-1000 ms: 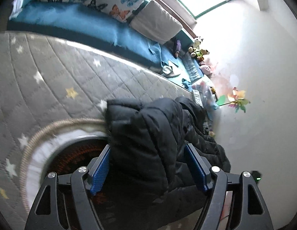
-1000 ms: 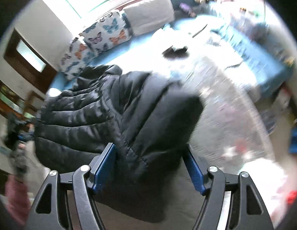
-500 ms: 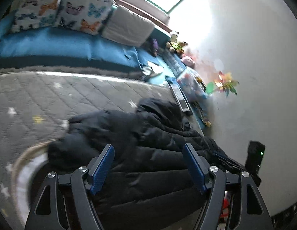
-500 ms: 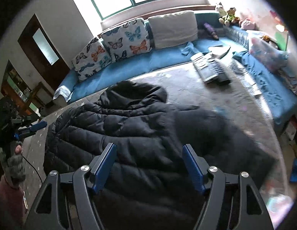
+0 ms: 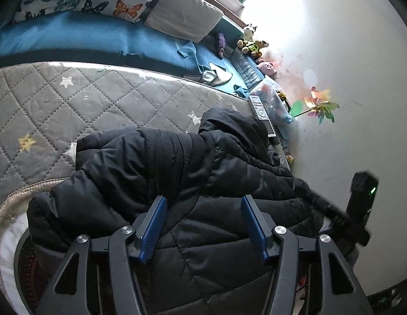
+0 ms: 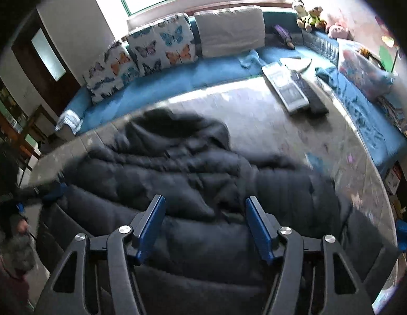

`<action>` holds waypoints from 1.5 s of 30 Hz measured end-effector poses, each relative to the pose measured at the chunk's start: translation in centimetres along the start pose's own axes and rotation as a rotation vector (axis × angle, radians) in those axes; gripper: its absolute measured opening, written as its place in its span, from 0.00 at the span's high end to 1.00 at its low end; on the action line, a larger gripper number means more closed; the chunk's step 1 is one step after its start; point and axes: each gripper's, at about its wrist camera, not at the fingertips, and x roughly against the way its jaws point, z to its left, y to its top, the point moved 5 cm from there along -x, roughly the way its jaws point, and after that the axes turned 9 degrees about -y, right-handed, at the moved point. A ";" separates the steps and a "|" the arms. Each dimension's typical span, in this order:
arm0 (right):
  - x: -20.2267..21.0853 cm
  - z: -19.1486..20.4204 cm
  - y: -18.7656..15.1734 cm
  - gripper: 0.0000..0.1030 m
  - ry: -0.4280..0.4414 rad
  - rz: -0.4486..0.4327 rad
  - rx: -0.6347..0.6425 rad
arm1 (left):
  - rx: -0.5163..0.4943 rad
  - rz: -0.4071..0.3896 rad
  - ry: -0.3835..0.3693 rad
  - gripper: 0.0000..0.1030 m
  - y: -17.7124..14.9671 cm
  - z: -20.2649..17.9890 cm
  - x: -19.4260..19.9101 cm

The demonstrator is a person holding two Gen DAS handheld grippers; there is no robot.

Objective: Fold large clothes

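Note:
A black puffer jacket (image 5: 203,162) lies on the grey quilted star mat (image 5: 98,99), hood toward the wall. One sleeve is folded across its chest. My left gripper (image 5: 202,199) hovers low over the jacket's body. Its jaws are closing, with padded fabric bulging between them, and the pads do not clearly press on it. In the right wrist view the jacket (image 6: 203,173) is blurred. My right gripper (image 6: 205,198) hangs over its lower half, jaws closing too, with fabric beneath and between them but no clear pinch.
A blue sofa (image 6: 177,78) with butterfly pillows (image 6: 161,44) borders the mat's far side. Remotes and a keyboard (image 6: 290,89) lie at the far right corner. The white wall (image 5: 348,78) with a pinwheel (image 5: 319,105) stands close beside the jacket. A woven basket rim (image 5: 9,202) sits at the left.
A second ago each gripper held a raised part of the jacket between its jaws. That fabric now lies folded down on the jacket. Both pairs of jaws stand narrower.

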 end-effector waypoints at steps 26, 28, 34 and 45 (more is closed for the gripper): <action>2.9 7.2 -2.0 0.33 -0.014 0.054 0.211 | -0.203 -0.029 0.146 0.39 -3.9 -4.9 2.3; 4.1 7.3 -3.5 0.33 -0.024 0.063 0.242 | -0.248 -0.029 0.169 0.39 -5.6 -5.9 3.2; 5.0 7.4 -7.2 0.33 -0.059 0.084 0.293 | -0.314 0.006 0.209 0.39 -10.0 -6.7 3.9; 3.0 7.7 -10.6 0.31 -0.152 0.044 0.327 | -0.309 0.038 0.273 0.39 -13.2 -4.5 2.2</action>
